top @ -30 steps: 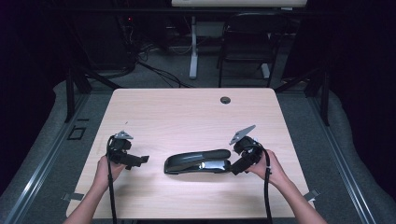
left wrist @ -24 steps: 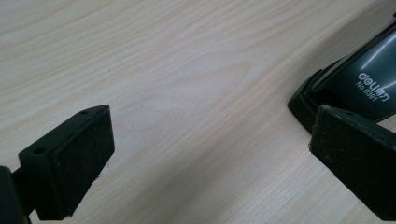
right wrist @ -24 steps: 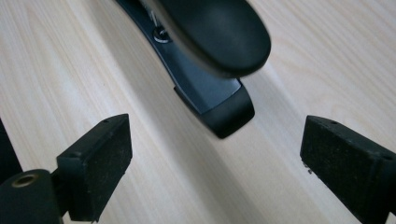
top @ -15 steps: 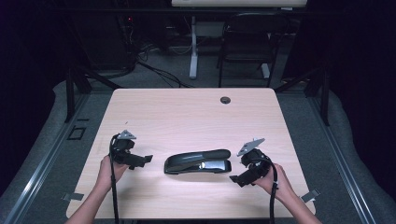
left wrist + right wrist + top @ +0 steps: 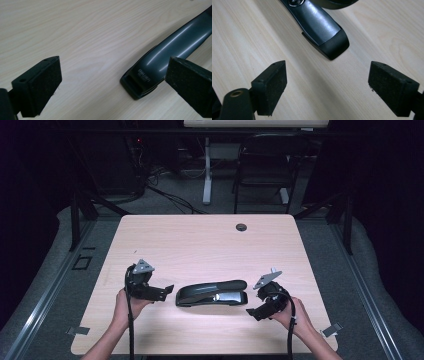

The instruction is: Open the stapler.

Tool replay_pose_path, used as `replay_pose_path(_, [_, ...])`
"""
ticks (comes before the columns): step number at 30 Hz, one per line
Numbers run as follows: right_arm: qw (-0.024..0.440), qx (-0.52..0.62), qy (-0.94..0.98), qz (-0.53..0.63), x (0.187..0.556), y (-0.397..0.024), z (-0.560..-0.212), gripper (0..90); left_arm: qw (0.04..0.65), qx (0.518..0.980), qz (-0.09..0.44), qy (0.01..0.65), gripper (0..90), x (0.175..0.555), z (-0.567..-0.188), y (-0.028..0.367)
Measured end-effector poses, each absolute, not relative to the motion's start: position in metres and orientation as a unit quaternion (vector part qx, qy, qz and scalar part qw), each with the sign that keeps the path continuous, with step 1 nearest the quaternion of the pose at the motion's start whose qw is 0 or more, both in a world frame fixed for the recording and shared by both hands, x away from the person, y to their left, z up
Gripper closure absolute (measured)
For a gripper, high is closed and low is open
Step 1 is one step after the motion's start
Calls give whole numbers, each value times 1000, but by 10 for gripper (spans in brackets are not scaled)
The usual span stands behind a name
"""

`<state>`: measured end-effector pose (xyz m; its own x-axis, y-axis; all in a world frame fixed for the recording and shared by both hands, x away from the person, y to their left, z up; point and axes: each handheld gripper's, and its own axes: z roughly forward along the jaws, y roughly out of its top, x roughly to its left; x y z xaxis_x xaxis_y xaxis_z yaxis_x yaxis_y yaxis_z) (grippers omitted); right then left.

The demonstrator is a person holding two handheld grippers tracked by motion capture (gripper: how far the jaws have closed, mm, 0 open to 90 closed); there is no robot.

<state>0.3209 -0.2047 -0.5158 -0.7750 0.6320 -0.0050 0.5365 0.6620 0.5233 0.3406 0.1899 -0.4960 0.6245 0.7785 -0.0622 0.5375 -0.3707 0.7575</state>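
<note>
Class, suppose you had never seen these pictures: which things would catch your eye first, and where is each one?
First, the dark stapler lying flat near the front middle of the pale wooden table. Next, the two hand-held tools flanking it: the left gripper close to one end and the right gripper near the other end, both with jaws apart and nothing between them. A small dark round hole sits near the table's far edge.

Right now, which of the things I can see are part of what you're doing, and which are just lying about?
Part of the job:
- stapler, lying on the table
- left gripper, open beside one end
- right gripper, open near the other end

Just lying about:
- round cable hole in the table
- chair behind the table
</note>
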Motion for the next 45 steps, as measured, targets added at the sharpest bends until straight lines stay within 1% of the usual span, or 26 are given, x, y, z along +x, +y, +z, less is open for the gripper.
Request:
replay_pose_path(2, [99, 320, 905, 261, 321, -205, -516, 169, 401, 813, 156, 392, 66, 335, -493, 181])
replay_pose_path(4, [103, 322, 905, 259, 322, -205, -516, 212, 411, 812, 155, 383, 144, 330, -491, 172])
replay_pose_path(5, [102, 323, 904, 260, 322, -205, -517, 225, 415, 813, 152, 378, 160, 328, -490, 168])
replay_pose_path(7, [102, 325, 902, 264, 322, -205, -519, 282, 421, 814, 149, 370, 178, 325, -490, 162])
replay_pose_path(9, [103, 324, 904, 259, 322, -203, -520, 319, 429, 813, 147, 364, 265, 322, -490, 159])
replay_pose_path(13, [105, 319, 904, 264, 321, -200, -523, 413, 442, 806, 138, 369, 353, 320, -490, 157])
replay_pose_path(16, [110, 319, 900, 276, 320, -197, -524, 507, 444, 806, 134, 367, 402, 319, -492, 154])
replay_pose_path(18, [113, 317, 902, 272, 320, -196, -526, 548, 445, 807, 135, 363, 443, 318, -492, 152])
replay_pose_path(24, [131, 307, 901, 277, 317, -189, -529, 670, 454, 808, 129, 353, 529, 316, -496, 140])
replay_pose_path(29, [136, 304, 900, 282, 319, -186, -530, 776, 439, 824, 127, 337, 618, 314, -502, 126])
replay_pose_path(32, [139, 301, 900, 282, 319, -184, -530, 812, 430, 831, 127, 328, 696, 312, -504, 117])
replay_pose_path(33, [141, 301, 899, 283, 318, -184, -530, 828, 426, 835, 127, 324, 748, 312, -505, 114])
replay_pose_path(37, [148, 304, 895, 290, 319, -185, -532, 842, 420, 839, 127, 321, 858, 311, -509, 105])
replay_pose_path(40, [145, 308, 894, 290, 321, -185, -535, 842, 422, 840, 131, 315, 890, 309, -512, 100])
replay_pose_path(45, [144, 305, 896, 290, 321, -181, -538, 842, 422, 842, 133, 308, 900, 306, -514, 92])
